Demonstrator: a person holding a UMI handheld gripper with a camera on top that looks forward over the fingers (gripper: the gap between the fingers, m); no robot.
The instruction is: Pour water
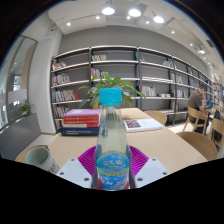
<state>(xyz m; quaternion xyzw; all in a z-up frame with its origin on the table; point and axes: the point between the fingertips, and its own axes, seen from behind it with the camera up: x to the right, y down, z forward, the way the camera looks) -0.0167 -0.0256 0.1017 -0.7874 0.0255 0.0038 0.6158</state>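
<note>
1. One water bottle (112, 150) stands upright between the fingers of the gripper (112, 172), its teal cap on top and its blue label low down near the fingertips.
2. Both magenta pads (88, 158) flank the bottle and appear to press against its sides, so I judge the gripper closed on the bottle, though the contact itself is partly hidden by the bottle's body.
3. Some clear liquid seems to fill much of the bottle; the exact level is hard to read.
4. Ahead of the fingers and off to the left sits a clear glass (42, 157) on the wooden table (170, 145), near the bottle but apart from it.
5. Whether the glass holds any water cannot be told; it looks empty.
6. Beyond the fingers lie a stack of books (82, 121) to the left and an open book (143, 124) to the right, with a leafy plant (110, 90) behind the bottle's cap and bookshelves (140, 72) further off.
7. Progress, as I judge it: the bottle is in hand, but the cap is on and the bottle is untilted, so pouring has not begun.
8. Remaining: clearing the cap, carrying the bottle over the glass, tilting it and filling.
</note>
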